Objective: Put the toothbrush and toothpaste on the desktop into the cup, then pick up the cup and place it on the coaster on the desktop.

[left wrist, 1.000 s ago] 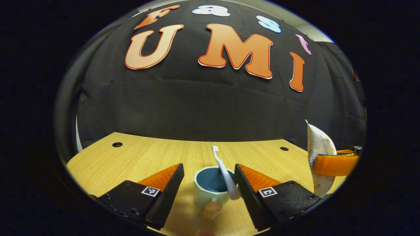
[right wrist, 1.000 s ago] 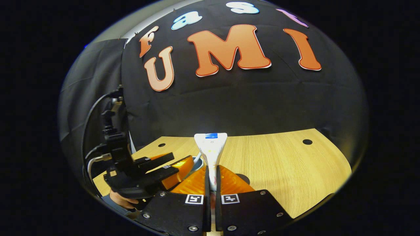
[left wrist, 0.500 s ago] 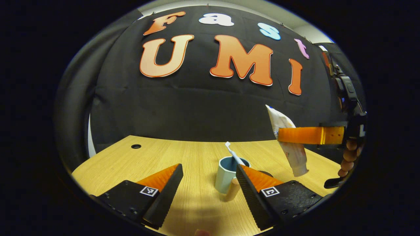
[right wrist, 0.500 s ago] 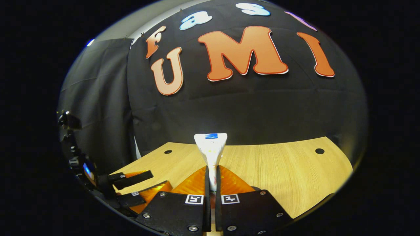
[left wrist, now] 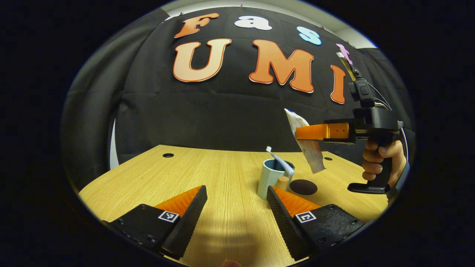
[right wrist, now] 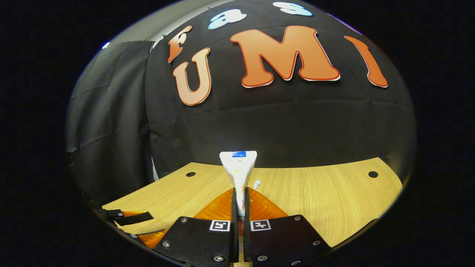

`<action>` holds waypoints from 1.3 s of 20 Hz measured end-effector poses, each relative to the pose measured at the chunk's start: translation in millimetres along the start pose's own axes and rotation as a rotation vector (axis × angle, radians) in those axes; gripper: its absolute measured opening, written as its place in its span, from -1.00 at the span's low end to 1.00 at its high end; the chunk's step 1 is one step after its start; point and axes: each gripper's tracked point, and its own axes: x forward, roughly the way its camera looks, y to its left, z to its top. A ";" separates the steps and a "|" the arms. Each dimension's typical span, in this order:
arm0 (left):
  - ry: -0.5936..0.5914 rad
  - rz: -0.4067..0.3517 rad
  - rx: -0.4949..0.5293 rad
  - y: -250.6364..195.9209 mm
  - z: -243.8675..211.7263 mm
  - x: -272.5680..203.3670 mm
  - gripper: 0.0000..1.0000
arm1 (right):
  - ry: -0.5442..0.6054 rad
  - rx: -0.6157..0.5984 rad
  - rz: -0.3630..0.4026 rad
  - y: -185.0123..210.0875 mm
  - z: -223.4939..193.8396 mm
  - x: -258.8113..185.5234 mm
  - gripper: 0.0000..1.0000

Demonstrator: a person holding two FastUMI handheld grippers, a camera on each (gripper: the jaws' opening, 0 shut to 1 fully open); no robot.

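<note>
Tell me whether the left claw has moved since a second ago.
Yes. The left claw has pulled back: the cup, earlier between its fingers, now stands farther off on the table.

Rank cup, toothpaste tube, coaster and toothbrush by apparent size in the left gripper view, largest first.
1. toothpaste tube, held in the right gripper
2. cup
3. coaster, and the visible part of the toothbrush: too alike to rank, since the brush's lower end sits inside the cup.

The left gripper (left wrist: 233, 196) hung low with its fingers spread wide, nothing between them. The right gripper (right wrist: 239, 194), gripped by a hand (left wrist: 382, 159), was raised and clamped closed.
</note>
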 end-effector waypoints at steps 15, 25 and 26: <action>0.024 0.006 -0.058 11.6 -11.1 -7.1 0.94 | -0.030 0.087 0.051 6.6 2.7 48.8 -0.89; 0.050 -0.001 -0.081 9.2 -17.4 -9.0 0.95 | -0.032 0.107 0.043 1.0 -3.9 67.9 -0.89; 0.054 0.000 -0.084 8.9 -17.8 -9.4 0.95 | -0.032 0.108 0.043 0.4 -3.6 68.2 -0.89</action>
